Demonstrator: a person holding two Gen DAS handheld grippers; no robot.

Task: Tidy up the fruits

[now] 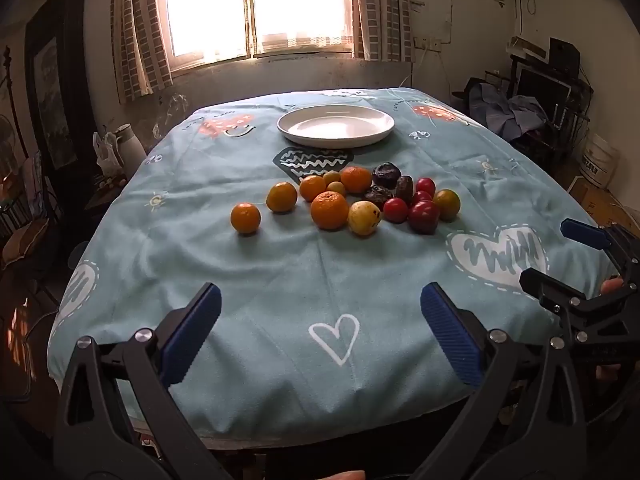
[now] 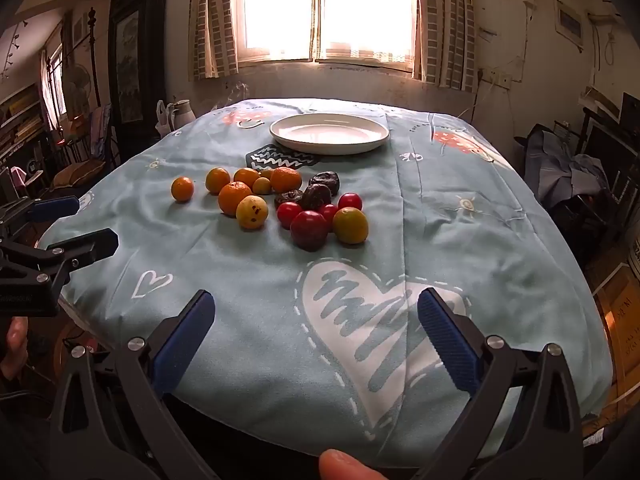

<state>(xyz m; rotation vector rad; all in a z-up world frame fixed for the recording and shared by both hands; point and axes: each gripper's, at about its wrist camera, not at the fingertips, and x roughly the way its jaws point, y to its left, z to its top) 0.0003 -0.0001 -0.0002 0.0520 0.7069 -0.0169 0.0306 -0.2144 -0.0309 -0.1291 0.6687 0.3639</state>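
Blue-padded left gripper (image 1: 320, 332) tilts down over the near table edge, jaws spread wide, holding nothing. Fruits (image 1: 344, 204) sit mid-cloth, before the white plate (image 1: 336, 126). Right gripper (image 2: 316, 336) beside it, equally wide, empty; a thumb (image 2: 344, 466), probably, shows below.

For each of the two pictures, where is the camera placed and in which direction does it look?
Left wrist: on the left gripper, angled down across the table at the fruits; the right gripper shows at right.
Right wrist: on the right gripper, same direction; the left gripper and a fingertip show.
Shared: fruits, white plate, window, both grippers open.
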